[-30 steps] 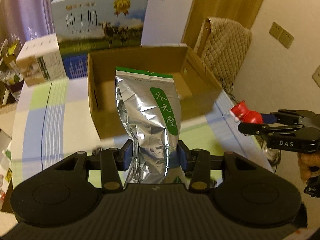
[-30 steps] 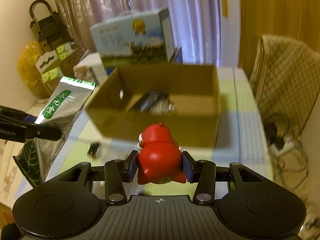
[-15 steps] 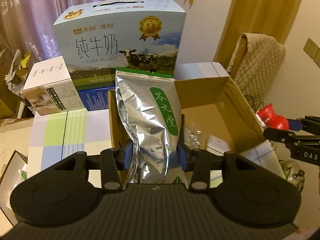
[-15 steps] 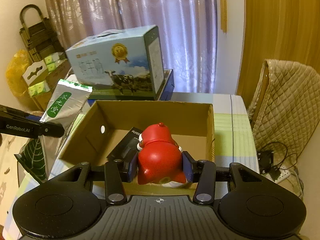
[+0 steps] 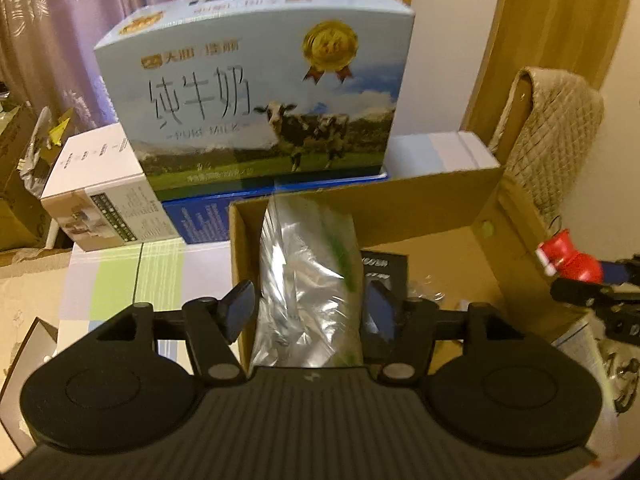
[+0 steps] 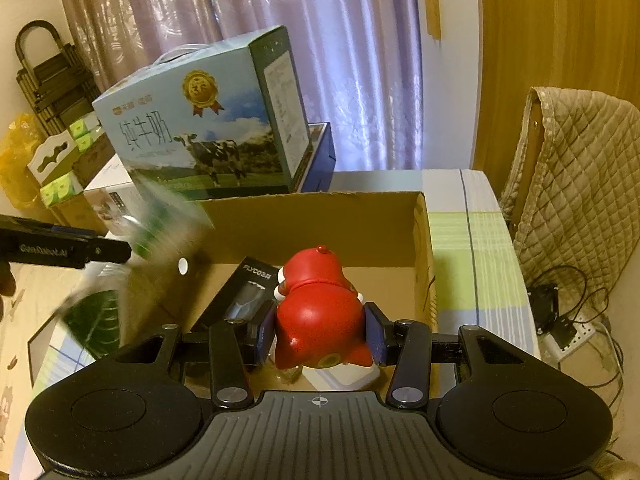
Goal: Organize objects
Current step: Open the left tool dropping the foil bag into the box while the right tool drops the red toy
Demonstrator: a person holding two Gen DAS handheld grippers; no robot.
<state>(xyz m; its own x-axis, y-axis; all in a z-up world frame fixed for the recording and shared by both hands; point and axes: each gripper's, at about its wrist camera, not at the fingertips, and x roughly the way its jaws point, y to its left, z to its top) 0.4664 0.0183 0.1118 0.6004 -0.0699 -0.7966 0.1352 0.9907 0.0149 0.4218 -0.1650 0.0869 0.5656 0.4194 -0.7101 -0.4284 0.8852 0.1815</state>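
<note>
1. Cardboard box [image 5: 432, 204], open-topped, on a checked cloth [image 5: 120, 276]; milk carton [image 5: 256, 92] and white box [image 5: 96, 196] stand behind it.
2. Left gripper [image 5: 306, 308]: fingers spread, pads clear of the foil bag [image 5: 304, 280], which appears blurred at the box's left end, partly inside.
3. Right gripper [image 6: 320, 330]: fingers closed on a red toy [image 6: 320, 308], held above the box interior.
4. Black package [image 6: 240, 296] and a white item [image 6: 340, 376] lie on the box floor.
5. Quilted chair [image 6: 576, 184] stands right of the table; curtain [image 6: 320, 40] hangs behind.
</note>
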